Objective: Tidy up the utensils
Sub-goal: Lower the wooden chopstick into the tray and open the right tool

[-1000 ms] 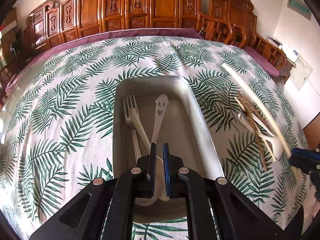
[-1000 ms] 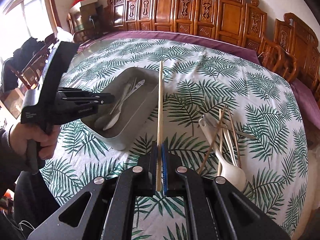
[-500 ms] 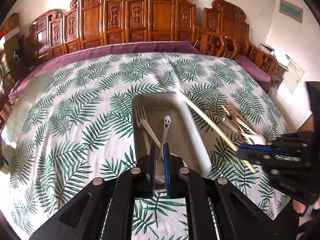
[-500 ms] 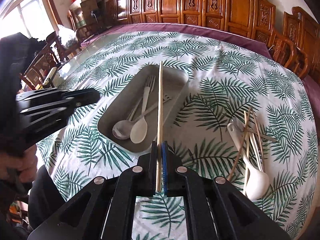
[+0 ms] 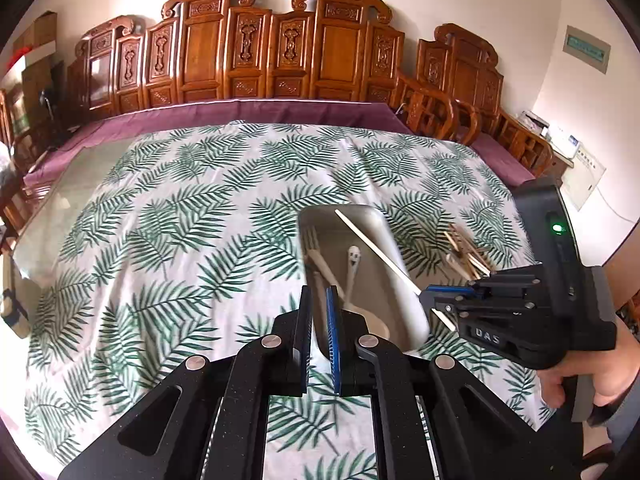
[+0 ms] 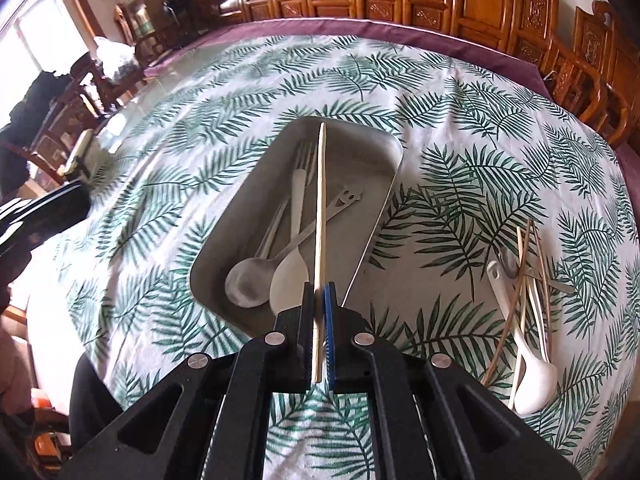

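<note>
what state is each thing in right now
right claw: shut on a chopstick, over the tray
left claw: shut, empty
tray: holds fork, two spoons
fork: lying in tray
pile of utensils: loose on tablecloth, outside tray

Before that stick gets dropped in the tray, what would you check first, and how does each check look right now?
1. Right gripper jaws clamped on the chopstick: ok.
2. Chopstick over the tray: ok; it lies along the tray's length.
3. Room in the tray beside the fork and two spoons: ok.
4. Left gripper clear of the drop: ok; jaws shut, holding nothing.
5. Chopstick height above the tray: cannot tell.
6. Pile of chopsticks and white spoon on the tablecloth sorted: not ok.
</note>
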A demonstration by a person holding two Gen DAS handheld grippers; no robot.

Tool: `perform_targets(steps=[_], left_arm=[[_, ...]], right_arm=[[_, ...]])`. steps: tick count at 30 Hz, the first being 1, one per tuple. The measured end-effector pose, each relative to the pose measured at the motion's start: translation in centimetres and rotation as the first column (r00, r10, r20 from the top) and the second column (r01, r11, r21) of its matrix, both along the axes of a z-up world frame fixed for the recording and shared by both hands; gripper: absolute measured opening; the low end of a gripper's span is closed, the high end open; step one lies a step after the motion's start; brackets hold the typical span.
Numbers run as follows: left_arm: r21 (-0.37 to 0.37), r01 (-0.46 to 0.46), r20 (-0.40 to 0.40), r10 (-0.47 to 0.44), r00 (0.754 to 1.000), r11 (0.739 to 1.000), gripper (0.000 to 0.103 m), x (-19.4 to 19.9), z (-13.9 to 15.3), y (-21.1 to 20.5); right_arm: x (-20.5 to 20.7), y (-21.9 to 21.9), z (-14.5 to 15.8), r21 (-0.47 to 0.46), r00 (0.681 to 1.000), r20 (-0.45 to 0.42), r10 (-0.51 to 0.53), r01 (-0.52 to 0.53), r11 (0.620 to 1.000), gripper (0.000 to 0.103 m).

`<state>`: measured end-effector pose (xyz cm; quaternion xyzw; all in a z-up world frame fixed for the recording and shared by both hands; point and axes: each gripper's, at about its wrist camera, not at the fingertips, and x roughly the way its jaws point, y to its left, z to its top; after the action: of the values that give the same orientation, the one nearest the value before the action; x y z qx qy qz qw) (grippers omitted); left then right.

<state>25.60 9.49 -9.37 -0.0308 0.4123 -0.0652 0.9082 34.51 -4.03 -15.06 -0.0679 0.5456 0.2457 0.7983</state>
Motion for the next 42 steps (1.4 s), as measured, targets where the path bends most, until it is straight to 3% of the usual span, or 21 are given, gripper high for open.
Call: perform_targets(steps=[11,21,23,25,31,42], left_arm=[[0.010,-0.016,0.001,0.016,1.000,1.000,0.007,-0.1,0.2,1.4],[0.010,-0.001,-0.008,0.001,1.000,1.000,0.008,0.2,-0.2,0.4],[0.011,0.008,-0.010,-0.008,1.000,1.000,0.009,0.3,-0.4,-0.2],[0.015,0.021,-0.007,-0.020,1.000,1.000,0.017,0.3,-0.4,-1.0],[0.022,0.061,0.001,-0.061,0.998,0.998,0.018,0.8,-0.7,-3.6],[0.006,0.125,-0.030,-0.125,0.992,0.992,0.025,2.1,-2.4,-8.1]], right_arm=[[1.9,2.6,-1.6,-0.005,0.999,-0.040,0.005,-0.005,1.000,0.006],[1.8,2.2,-0.2,0.122,0.998,-0.022,0.053,-0.050,0.991,0.007],[1.5,1.3,0.5,0.123,0.999,0.000,0.053,-0.053,0.991,0.007],[1.3,0.4,1.1,0.124,0.999,0.017,0.048,-0.050,0.991,0.007],[0.7,-4.3,2.7,0.131,0.997,0.073,0.022,-0.031,0.991,0.007],[-0.7,-14.3,2.1,0.110,0.990,0.094,-0.105,0.095,0.989,0.007]])
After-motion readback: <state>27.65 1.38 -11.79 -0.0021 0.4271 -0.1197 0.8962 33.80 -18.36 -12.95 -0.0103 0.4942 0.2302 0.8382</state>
